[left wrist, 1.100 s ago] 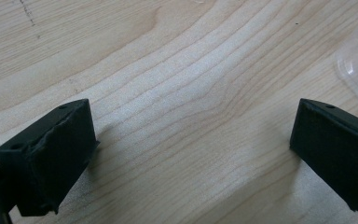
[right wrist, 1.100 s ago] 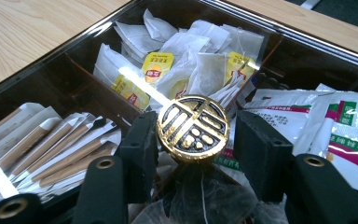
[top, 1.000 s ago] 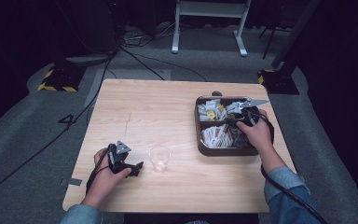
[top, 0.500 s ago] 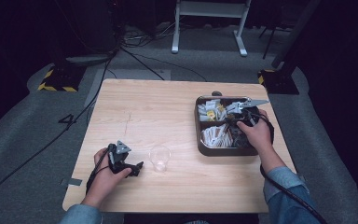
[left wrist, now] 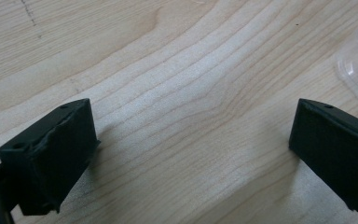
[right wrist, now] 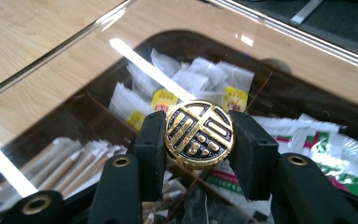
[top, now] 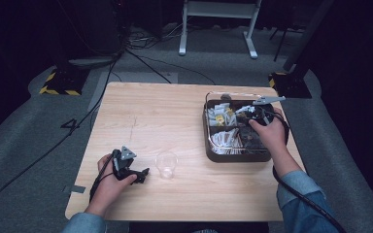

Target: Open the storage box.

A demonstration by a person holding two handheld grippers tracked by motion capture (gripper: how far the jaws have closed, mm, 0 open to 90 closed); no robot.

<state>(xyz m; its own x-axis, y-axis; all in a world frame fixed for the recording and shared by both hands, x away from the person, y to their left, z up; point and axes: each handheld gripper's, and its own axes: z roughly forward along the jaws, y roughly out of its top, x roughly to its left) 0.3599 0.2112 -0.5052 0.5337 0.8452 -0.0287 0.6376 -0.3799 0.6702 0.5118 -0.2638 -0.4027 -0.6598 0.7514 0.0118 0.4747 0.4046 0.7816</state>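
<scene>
With my right gripper [right wrist: 198, 140] pinching the gold knob [right wrist: 199, 134] of the clear lid [right wrist: 74, 42] over the brown box [top: 233, 155], I lift straight (left gripper [left wrist: 191, 154] spread beside the cup [top: 166, 165]).

A clear plastic cup [top: 166, 164] stands on the wooden table [top: 175, 116]; cables [top: 141, 56], perhaps several, cross the grey floor [top: 24, 141].

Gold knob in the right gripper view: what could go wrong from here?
1. The right gripper pinches the gold knob only at its round edges. It might slip out, and the clear lid could drop onto the packets.
2. Hanging from one knob, the lid may tilt and knock the box wall.
</scene>
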